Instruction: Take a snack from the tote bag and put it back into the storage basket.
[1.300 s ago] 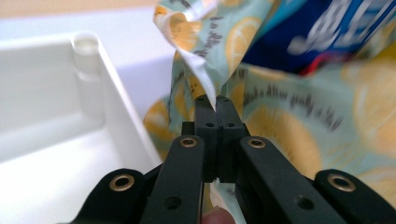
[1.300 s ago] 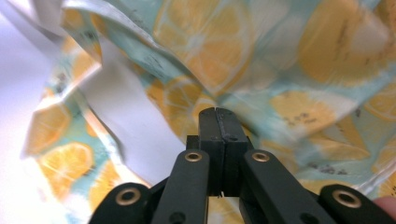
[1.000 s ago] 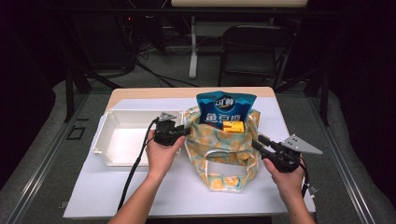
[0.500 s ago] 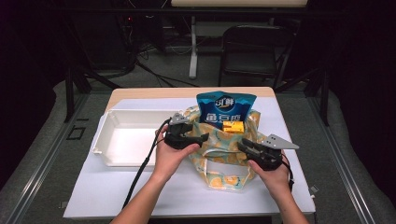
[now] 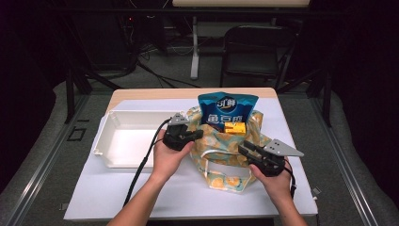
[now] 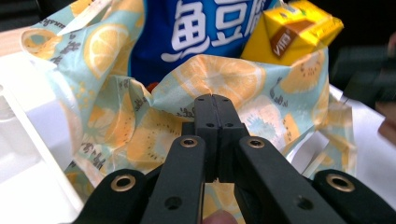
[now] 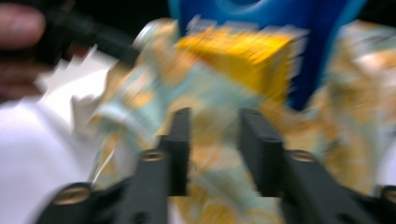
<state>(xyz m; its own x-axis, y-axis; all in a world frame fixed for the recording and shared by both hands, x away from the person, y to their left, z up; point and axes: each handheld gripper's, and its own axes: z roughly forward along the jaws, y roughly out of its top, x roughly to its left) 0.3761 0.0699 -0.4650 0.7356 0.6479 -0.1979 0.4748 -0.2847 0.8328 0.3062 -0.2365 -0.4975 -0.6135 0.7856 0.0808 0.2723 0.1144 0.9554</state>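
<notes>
Left of frame an empty white bin point(image 5: 127, 136). Mid-frame, left hand-held gripper point(image 5: 196, 135) is clamped on the fruit-print bag point(image 6: 219, 79); right hand-held gripper point(image 5: 244, 149) sits open beside it. Probably grabs the other edge next.

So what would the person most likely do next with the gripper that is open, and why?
Probably ease the right gripper forward and shut it on the bag's near edge. Its jaws stand open with the fabric just ahead, while the left gripper looks shut on the other side, as if to spread the bag.
</notes>
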